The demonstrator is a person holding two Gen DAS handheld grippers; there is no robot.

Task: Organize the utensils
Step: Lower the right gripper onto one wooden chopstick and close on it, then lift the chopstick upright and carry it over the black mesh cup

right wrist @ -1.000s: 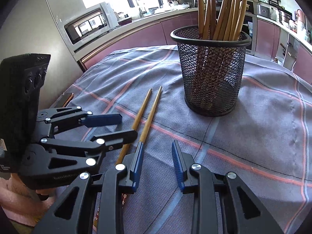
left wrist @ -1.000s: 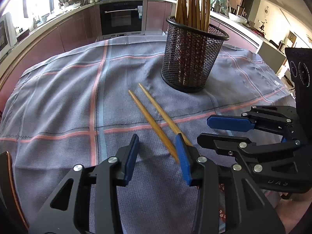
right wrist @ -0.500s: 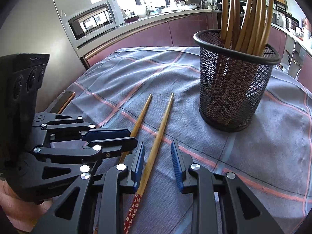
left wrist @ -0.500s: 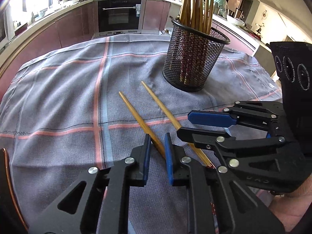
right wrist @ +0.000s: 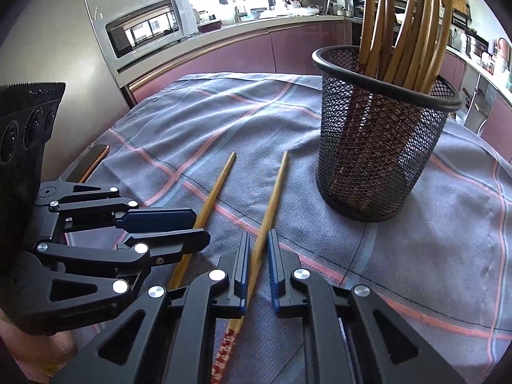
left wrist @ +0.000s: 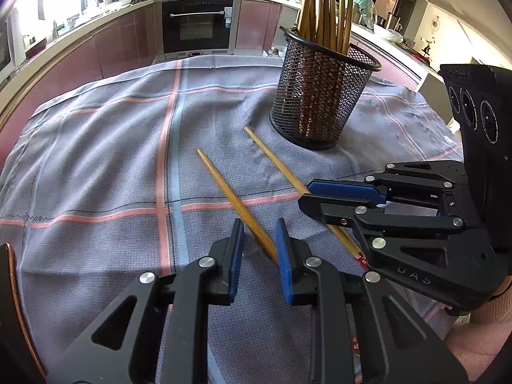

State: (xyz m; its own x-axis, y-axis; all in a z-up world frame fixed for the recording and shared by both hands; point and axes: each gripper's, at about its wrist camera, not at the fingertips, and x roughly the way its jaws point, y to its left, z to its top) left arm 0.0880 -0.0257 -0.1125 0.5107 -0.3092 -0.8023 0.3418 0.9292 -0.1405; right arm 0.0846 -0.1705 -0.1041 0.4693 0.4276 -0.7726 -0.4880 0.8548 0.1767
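Observation:
Two bamboo chopsticks lie side by side on the checked cloth before a black mesh holder (left wrist: 320,102) (right wrist: 377,160) full of upright chopsticks. My left gripper (left wrist: 258,224) (right wrist: 201,225) straddles the left chopstick (left wrist: 224,188) (right wrist: 217,185). Its jaws are opening, with a gap left at the pads. My right gripper (right wrist: 259,235) (left wrist: 305,193) is closing on the right chopstick (right wrist: 275,188) (left wrist: 275,160), both blue pads against it. That stick's red patterned end (right wrist: 224,348) shows behind the jaws.
The grey cloth (left wrist: 112,160) with pink and blue stripes covers the round table. A phone (right wrist: 96,156) lies at the table's left edge. A person's pink sleeve (left wrist: 480,336) holds the right gripper. Kitchen counters, an oven and a microwave stand beyond the table.
The left jaws narrowed around the left chopstick, then widened again. The right jaws took the right chopstick between them and closed on it.

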